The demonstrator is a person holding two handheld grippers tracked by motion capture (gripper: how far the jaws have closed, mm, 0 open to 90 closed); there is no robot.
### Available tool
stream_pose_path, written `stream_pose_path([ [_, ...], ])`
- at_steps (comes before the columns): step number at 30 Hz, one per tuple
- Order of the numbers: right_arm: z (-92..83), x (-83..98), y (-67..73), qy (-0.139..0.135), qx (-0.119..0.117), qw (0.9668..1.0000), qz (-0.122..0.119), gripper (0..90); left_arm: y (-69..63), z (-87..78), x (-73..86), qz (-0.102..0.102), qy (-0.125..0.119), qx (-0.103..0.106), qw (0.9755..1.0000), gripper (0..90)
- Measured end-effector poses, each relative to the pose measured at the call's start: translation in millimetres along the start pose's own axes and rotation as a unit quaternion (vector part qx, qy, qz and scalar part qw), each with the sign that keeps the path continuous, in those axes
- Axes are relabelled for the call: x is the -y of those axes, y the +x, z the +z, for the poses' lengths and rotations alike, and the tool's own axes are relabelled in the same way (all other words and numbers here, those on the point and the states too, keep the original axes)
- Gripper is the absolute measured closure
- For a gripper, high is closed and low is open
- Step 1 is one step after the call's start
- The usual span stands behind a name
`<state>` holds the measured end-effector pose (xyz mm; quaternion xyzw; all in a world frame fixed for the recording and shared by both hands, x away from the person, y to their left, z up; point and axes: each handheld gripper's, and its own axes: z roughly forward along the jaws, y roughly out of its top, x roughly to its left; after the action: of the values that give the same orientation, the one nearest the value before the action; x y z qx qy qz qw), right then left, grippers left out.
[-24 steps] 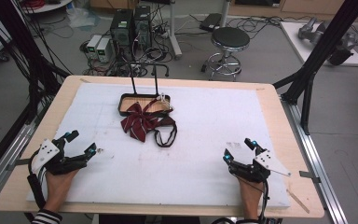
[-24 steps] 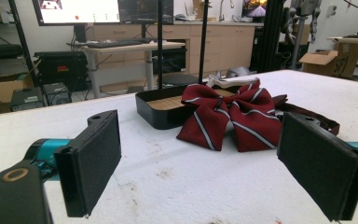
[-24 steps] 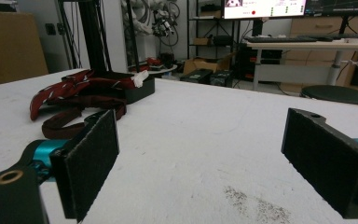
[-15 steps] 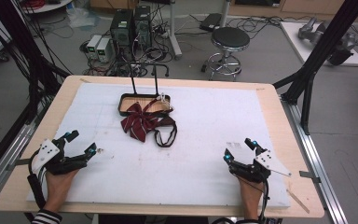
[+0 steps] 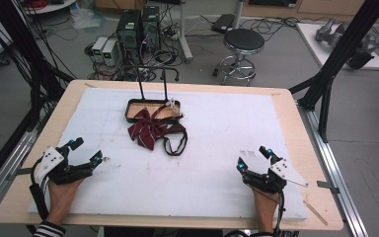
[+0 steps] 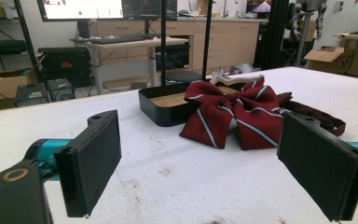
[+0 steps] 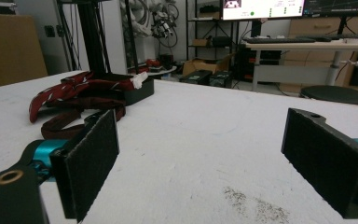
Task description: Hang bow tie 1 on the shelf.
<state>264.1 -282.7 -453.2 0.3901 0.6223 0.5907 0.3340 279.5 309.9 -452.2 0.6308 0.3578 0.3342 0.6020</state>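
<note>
Resting my left gripper point(image 5: 84, 153) and right gripper point(image 5: 253, 159) near the table's point(image 5: 286, 106) front corners, both spread, empty. Bow tie point(image 5: 148, 129) lies half over the black tray point(image 5: 130, 109) toward the far edge, presumably for pickup.

- A round black padded stool point(image 5: 244, 41) on a chrome base stands beyond the table's far edge.
- Two dark computer towers point(image 5: 139, 27) sit on the grey floor (cables tangled around them).
- A lit monitor point(image 6: 80, 8) hangs high.

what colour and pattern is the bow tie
The bow tie is dark red with thin white-edged diagonal stripes, clearest in the left gripper view.
</note>
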Motion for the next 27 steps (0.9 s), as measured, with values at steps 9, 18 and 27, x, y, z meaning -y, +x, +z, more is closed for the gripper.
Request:
stream_pose_path([
  [9,0.1,0.0,-0.4,-0.001,0.001,1.0,0.0,10.3,0.0,5.4,-10.9,-0.002,0.029,0.004,0.9996,13.8],
  [18,0.1,0.1,-1.0,-0.002,0.001,1.0,0.0,10.2,-0.1,16.8,-28.2,0.013,0.088,0.01,0.996,13.9],
  [27,0.2,0.1,-0.9,-0.002,0.001,1.0,0.0,10.2,-3.2,37.7,-52.0,0.015,0.126,0.029,0.9915,13.9],
])
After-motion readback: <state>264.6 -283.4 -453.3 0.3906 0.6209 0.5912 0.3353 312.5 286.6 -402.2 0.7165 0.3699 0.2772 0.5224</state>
